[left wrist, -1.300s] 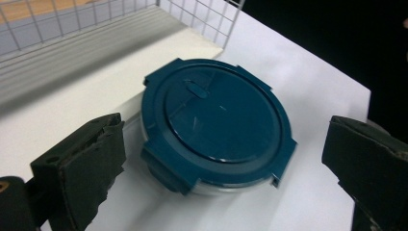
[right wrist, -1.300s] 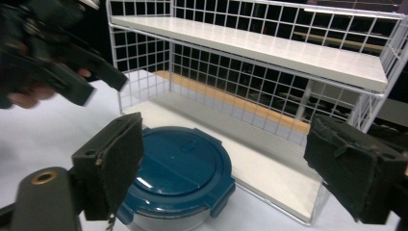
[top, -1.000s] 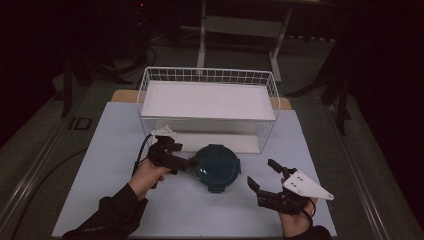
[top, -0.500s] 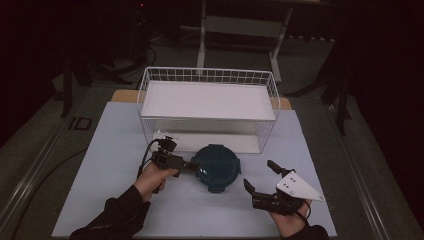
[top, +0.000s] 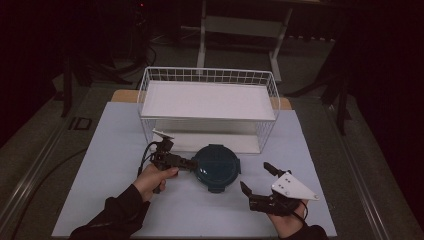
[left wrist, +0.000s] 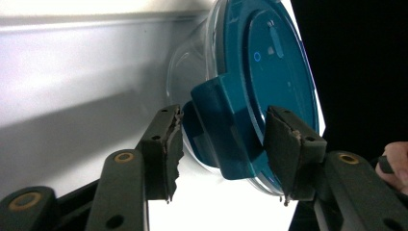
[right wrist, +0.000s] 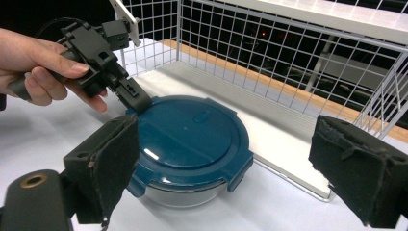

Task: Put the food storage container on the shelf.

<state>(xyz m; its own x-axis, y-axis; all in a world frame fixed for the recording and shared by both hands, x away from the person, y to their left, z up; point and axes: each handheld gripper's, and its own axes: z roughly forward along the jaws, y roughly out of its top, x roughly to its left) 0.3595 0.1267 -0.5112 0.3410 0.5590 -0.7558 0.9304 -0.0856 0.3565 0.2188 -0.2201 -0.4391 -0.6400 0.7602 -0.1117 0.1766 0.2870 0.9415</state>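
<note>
A round glass container with a dark teal clip-on lid [top: 216, 166] sits on the white table, just in front of the wire basket. My left gripper [top: 189, 163] reaches in from the left, turned on its side. In the left gripper view, the left gripper [left wrist: 221, 144] is open with its jaws either side of the lid's latch tab [left wrist: 226, 130]; a small gap shows at each pad. My right gripper [top: 257, 179] hovers open to the right of the container and nearer the front, holding nothing. In the right gripper view, the container [right wrist: 190, 139] lies ahead between the wide-open pads [right wrist: 113, 163].
A white wire basket [top: 210, 70] with a white shelf board across it stands behind the container, close to its far side. The white table mat [top: 110, 165] ends at dark floor on both sides. A person's hand [right wrist: 43, 62] holds the left gripper.
The left gripper has rolled onto its side and moved right, bringing its jaws onto the lid's left latch. The right gripper has drifted slightly back toward the table's front edge.
</note>
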